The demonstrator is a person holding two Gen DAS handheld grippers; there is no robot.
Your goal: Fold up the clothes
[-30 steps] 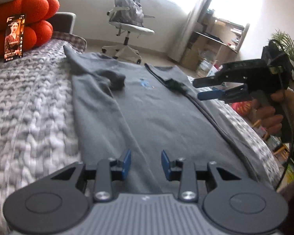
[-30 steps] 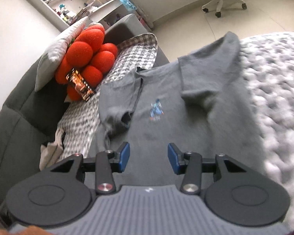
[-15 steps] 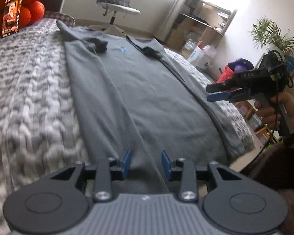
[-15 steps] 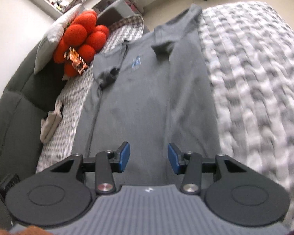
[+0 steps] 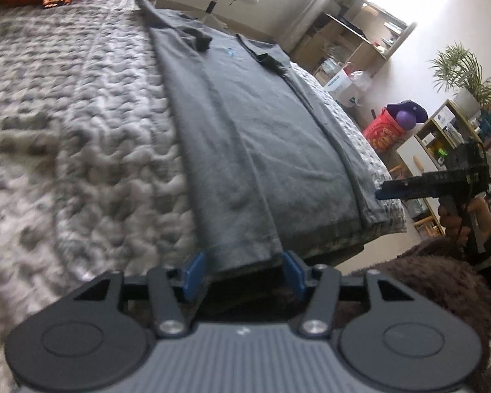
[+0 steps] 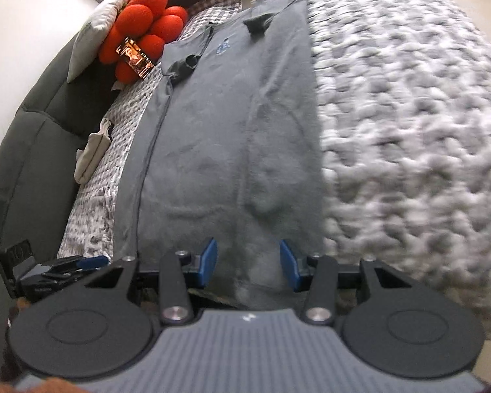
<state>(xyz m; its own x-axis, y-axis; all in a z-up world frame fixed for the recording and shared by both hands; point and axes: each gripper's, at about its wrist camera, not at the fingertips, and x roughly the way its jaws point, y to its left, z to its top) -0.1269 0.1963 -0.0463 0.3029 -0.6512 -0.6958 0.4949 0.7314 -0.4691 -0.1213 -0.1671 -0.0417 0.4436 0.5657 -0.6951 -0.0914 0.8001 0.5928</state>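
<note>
At the hem of the grey t-shirt (image 5: 262,150), left gripper (image 5: 244,270) & right gripper (image 6: 247,263) both spread, empty; pinch hem corners evenly, lift w/o bunching.

We draw both grippers back from over the shirt's chest to its hem. The left gripper (image 5: 244,271) now sits at the bottom edge of the grey shirt (image 5: 245,137), jaws spread wider. The right gripper (image 6: 248,263) reaches the same hem, and in the left view it drops toward 3 o'clock.
</note>
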